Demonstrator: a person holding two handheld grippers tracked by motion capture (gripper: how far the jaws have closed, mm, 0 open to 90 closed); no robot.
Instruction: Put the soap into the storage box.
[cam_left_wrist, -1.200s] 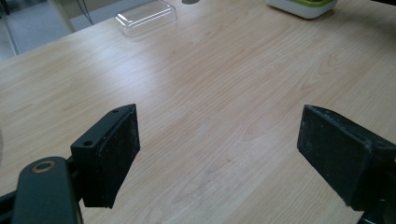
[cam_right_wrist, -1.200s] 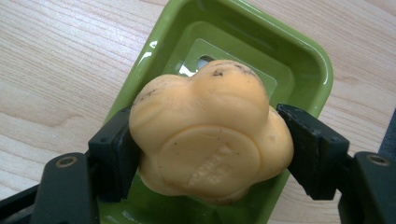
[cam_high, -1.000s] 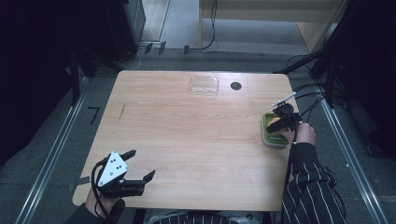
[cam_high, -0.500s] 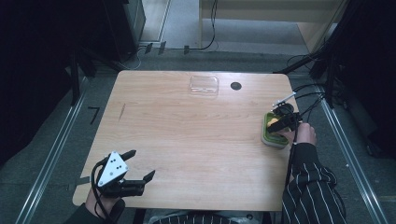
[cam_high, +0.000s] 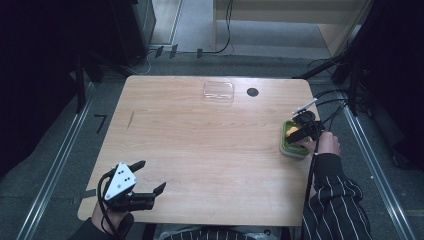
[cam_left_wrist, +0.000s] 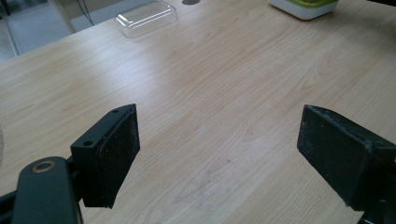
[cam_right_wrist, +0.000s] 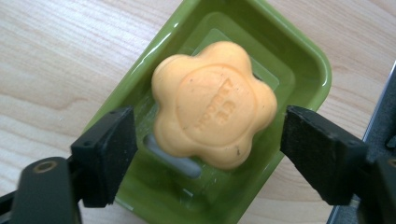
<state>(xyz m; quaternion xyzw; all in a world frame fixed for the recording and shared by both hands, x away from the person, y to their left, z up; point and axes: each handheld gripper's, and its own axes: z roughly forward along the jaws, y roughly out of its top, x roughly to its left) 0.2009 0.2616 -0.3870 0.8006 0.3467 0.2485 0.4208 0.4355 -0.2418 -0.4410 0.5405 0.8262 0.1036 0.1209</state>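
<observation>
1. High view: your right gripper (cam_high: 301, 131) sits over the green soap dish (cam_high: 292, 148) at the right edge of the wooden table (cam_high: 210, 150), right hand (cam_high: 327, 144) just behind it. Your left gripper (cam_high: 145, 182) is well apart, down at the near left corner, jaws spread and carrying nothing. A clear plastic lid (cam_high: 218, 91) lies at the far edge, beside a dark round hole (cam_high: 252, 92). The right arm is plainly the nearer one to the soap.

2. Left gripper view: your left gripper (cam_left_wrist: 219, 154) has both pads wide apart over bare wood. The clear plastic lid (cam_left_wrist: 147, 17) lies far ahead, and a corner of the soap dish (cam_left_wrist: 306, 7) peeks in at the top right.

3. Right gripper view: this is the one that matters. The flower-shaped orange soap (cam_right_wrist: 215, 103) lies in the green soap dish (cam_right_wrist: 299, 60), tilted on its insert, squarely between the pads of your right gripper (cam_right_wrist: 208, 156). The jaws are released, a gap on each side, not touching the soap. The dish's long axis runs diagonally, lower left to upper right. By my read, squeezing straight in from here should catch the soap across its lobes.
</observation>
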